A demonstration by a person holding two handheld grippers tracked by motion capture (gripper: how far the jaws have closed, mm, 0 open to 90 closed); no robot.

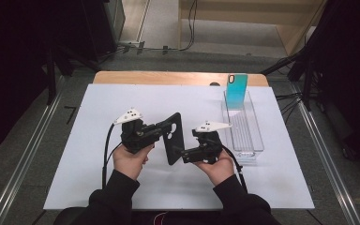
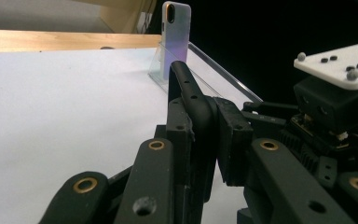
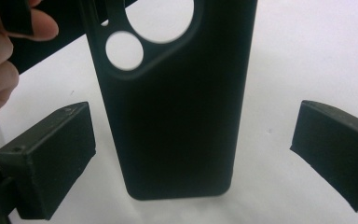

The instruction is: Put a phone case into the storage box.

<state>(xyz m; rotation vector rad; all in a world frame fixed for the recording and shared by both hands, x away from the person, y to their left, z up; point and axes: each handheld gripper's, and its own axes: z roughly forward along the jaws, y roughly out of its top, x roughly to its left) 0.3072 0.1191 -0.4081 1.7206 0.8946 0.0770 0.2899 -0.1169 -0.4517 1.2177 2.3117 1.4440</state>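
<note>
- High view: the jaws of the left gripper (image 1: pixel 161 127) are closed on the upper edge of a black phone case (image 1: pixel 173 137), which hangs tilted above the white table cover (image 1: pixel 98 183); the right gripper (image 1: pixel 180 152) points at the lower end of the case; beyond it, a clear tray (image 1: pixel 251 136) holds a teal phone (image 1: pixel 236 91) standing upright
- Left gripper view: the two jaws press on the thin edge of the case (image 2: pixel 193 100) from both sides; the phone (image 2: pixel 176 35) stands far ahead of the jaw tips, and the right gripper's body (image 2: pixel 335 107) is to the right
- Right gripper view: the jaws are wide apart, and the case (image 3: pixel 177 107) hangs between them without touching either pad; its camera holes are at the top
</note>
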